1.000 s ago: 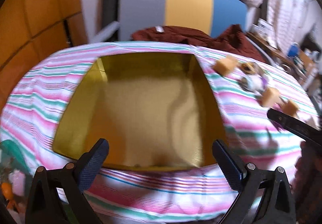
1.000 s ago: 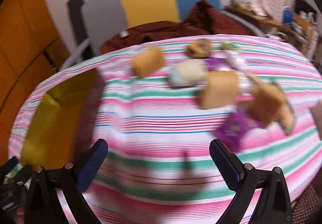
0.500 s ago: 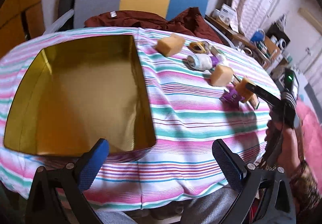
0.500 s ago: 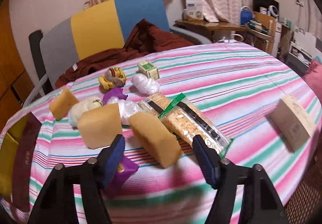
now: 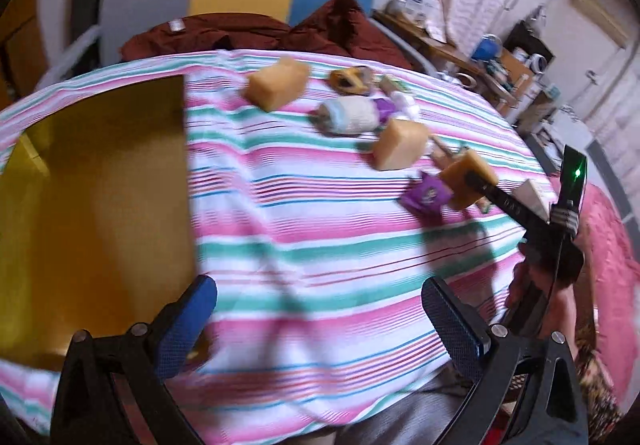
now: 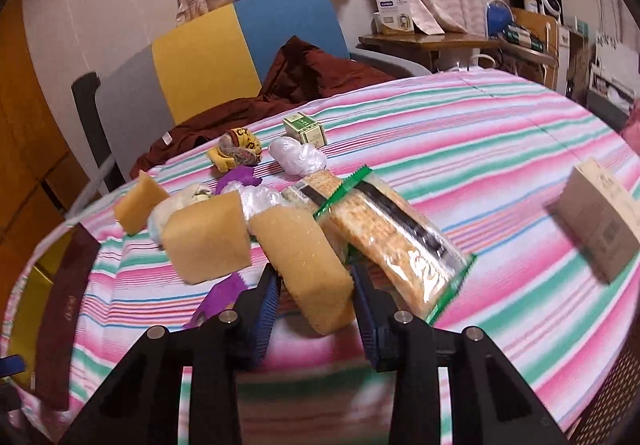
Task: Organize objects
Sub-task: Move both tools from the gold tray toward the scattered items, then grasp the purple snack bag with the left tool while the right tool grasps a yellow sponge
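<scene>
A tan sponge block (image 6: pixel 300 249) lies on the striped tablecloth with my right gripper (image 6: pixel 316 285) around it. The jaws are closing and both blue pads touch its sides. From the left wrist view the same sponge (image 5: pixel 468 175) sits at the tip of the right gripper (image 5: pixel 478 183). Two more sponges (image 6: pixel 206 241) (image 6: pixel 138 201) lie to its left. A gold open box (image 5: pixel 92 205) stands at the table's left. My left gripper (image 5: pixel 318 297) hangs open over bare cloth just right of the box, holding nothing.
A cracker pack (image 6: pixel 388 237) touches the held sponge's right side and a purple packet (image 6: pixel 224 297) lies at its left. A white bag (image 6: pixel 296 155), a small green box (image 6: pixel 304 129), rolled socks (image 6: pixel 236 151) and a cardboard box (image 6: pixel 596 221) also rest on the cloth. A chair stands behind.
The right gripper moved in over the cluster and narrowed its jaws from wide open onto the sponge. The left view swung right, away from the gold box toward the objects.
</scene>
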Demonstrator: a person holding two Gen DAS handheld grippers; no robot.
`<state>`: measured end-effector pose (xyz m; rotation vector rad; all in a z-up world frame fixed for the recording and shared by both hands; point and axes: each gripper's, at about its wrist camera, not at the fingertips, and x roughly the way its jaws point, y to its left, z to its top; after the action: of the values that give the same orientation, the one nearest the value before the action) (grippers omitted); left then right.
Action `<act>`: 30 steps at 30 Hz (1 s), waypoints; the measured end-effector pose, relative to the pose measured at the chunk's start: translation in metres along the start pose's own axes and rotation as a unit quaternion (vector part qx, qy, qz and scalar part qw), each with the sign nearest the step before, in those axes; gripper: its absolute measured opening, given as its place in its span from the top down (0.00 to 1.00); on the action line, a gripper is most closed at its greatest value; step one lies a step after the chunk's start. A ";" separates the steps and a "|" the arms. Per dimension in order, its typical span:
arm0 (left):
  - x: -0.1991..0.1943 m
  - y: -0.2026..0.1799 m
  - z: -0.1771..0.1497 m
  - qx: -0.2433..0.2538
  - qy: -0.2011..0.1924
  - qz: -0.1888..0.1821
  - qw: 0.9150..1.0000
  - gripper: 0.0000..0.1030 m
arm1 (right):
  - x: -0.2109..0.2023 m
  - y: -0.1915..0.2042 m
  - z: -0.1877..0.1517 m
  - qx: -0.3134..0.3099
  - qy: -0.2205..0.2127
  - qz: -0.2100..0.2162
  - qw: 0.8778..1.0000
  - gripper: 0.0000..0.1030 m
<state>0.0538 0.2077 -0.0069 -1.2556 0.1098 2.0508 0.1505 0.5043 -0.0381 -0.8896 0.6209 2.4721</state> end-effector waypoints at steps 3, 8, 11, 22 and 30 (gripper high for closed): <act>0.019 -0.017 0.011 0.015 0.027 -0.024 0.999 0.00 | -0.011 -0.002 -0.003 0.005 0.000 -0.005 1.000 0.65; 0.050 -0.054 0.026 0.075 0.028 -0.032 0.996 0.00 | -0.018 -0.010 -0.006 0.022 0.007 -0.014 1.000 0.65; 0.073 -0.071 0.035 0.100 0.020 -0.031 0.994 0.00 | -0.018 -0.015 -0.009 0.033 0.012 -0.015 0.999 0.65; 0.138 -0.113 0.061 0.150 0.024 -0.015 0.988 0.05 | -0.025 -0.037 -0.012 0.066 0.008 -0.030 0.997 0.65; 0.151 -0.126 0.055 0.202 0.011 -0.015 0.979 0.29 | -0.025 -0.035 -0.014 0.064 0.005 -0.028 0.998 0.65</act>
<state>0.0493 0.4034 -0.0645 -1.0161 0.4893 1.8671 0.1933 0.5190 -0.0399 -0.8584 0.7381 2.3505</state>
